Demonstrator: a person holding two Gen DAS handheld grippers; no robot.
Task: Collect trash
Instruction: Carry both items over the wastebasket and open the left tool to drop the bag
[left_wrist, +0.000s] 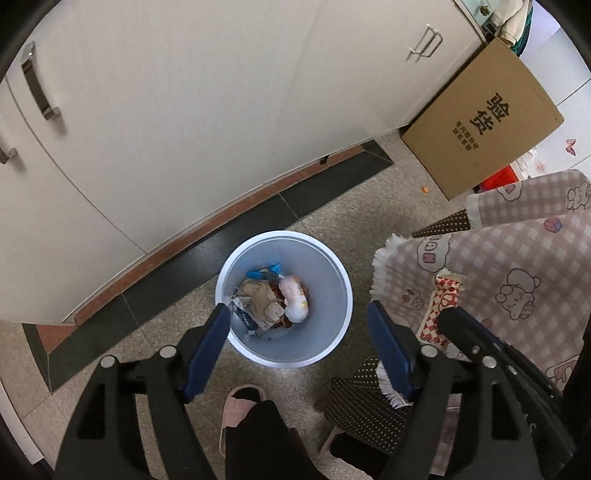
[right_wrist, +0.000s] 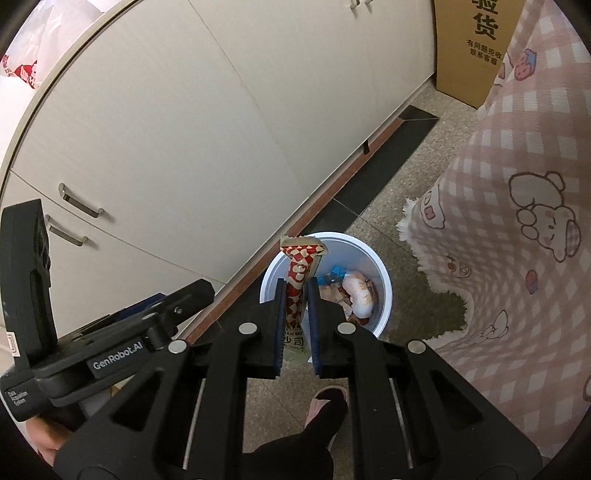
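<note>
Above the bin (left_wrist: 284, 299), the left gripper (left_wrist: 297, 321) is held spread and empty; a snack wrapper (right_wrist: 299, 280) is clamped by the right gripper (right_wrist: 297, 295).

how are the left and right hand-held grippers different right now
The left hand-held gripper stands wide open and empty; the right hand-held gripper is shut on a red-and-white checkered wrapper. Both point down toward the white trash bin.

"验货" is printed big on the brown box (left_wrist: 484, 122). "GenRobot.AI" is written on the left gripper (right_wrist: 116, 360).
</note>
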